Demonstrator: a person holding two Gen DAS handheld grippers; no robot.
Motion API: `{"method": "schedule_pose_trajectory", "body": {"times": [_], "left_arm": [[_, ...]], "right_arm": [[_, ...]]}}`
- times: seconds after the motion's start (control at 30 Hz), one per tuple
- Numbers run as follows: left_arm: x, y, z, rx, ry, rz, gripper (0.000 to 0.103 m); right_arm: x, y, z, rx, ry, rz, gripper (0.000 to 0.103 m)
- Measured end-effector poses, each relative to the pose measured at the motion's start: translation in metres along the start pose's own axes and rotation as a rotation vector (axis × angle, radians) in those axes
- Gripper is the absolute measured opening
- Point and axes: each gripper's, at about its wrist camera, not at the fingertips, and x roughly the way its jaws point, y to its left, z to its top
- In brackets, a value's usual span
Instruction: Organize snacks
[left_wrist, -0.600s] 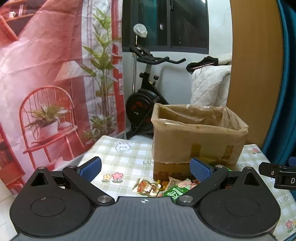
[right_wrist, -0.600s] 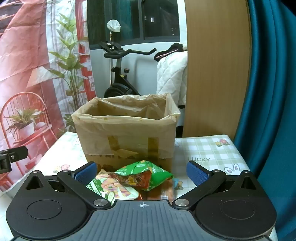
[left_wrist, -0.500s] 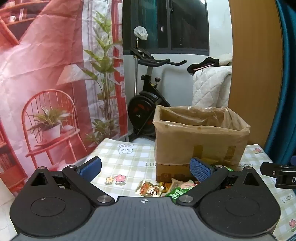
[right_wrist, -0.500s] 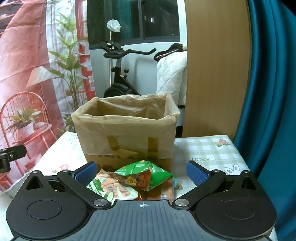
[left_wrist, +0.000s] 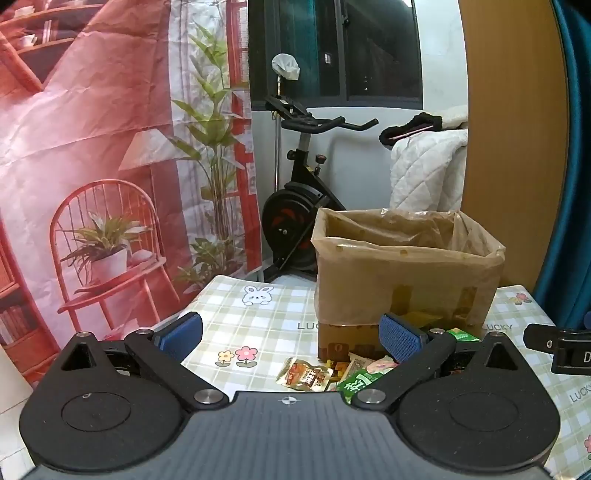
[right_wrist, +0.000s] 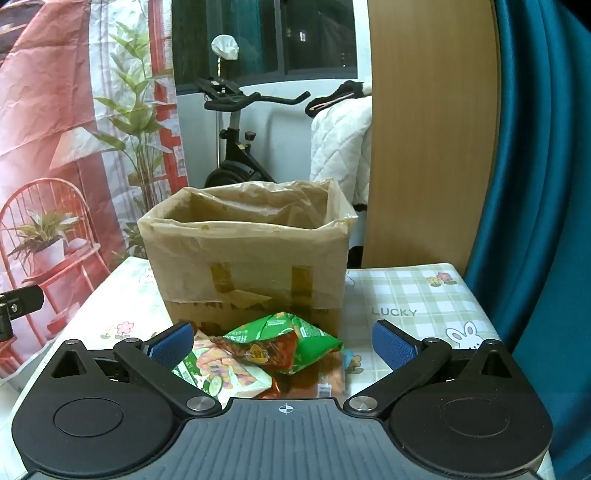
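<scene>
A cardboard box (left_wrist: 406, 284) lined with a brown plastic bag stands on the checked tablecloth; it also shows in the right wrist view (right_wrist: 247, 266). Snack packets lie in a pile in front of it: a green puffed packet (right_wrist: 284, 341), a flat white-green packet (right_wrist: 221, 376) and a small orange-brown packet (left_wrist: 304, 374). My left gripper (left_wrist: 291, 332) is open and empty, above the table left of the pile. My right gripper (right_wrist: 282, 341) is open and empty, with the green packet between its fingers but apart from both pads.
The table (right_wrist: 406, 295) ends close behind the box. An exercise bike (left_wrist: 303, 192) and a white quilt (left_wrist: 424, 173) stand beyond it. A wooden panel (right_wrist: 432, 147) and a teal curtain (right_wrist: 546, 184) are on the right, a printed red backdrop (left_wrist: 92, 147) on the left.
The left gripper has drawn back and tilted slightly, so the box and snacks sit a little lower and farther in its view. The right gripper has not moved.
</scene>
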Motion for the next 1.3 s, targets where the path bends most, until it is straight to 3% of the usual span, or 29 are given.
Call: {"method": "schedule_pose_trajectory", "body": {"times": [1.3], "left_arm": [[0.001, -0.0026, -0.0069, -0.009, -0.001, 0.012, 0.102]], "right_arm": [[0.0021, 0.0022, -0.0053, -0.001, 0.002, 0.0, 0.102]]}}
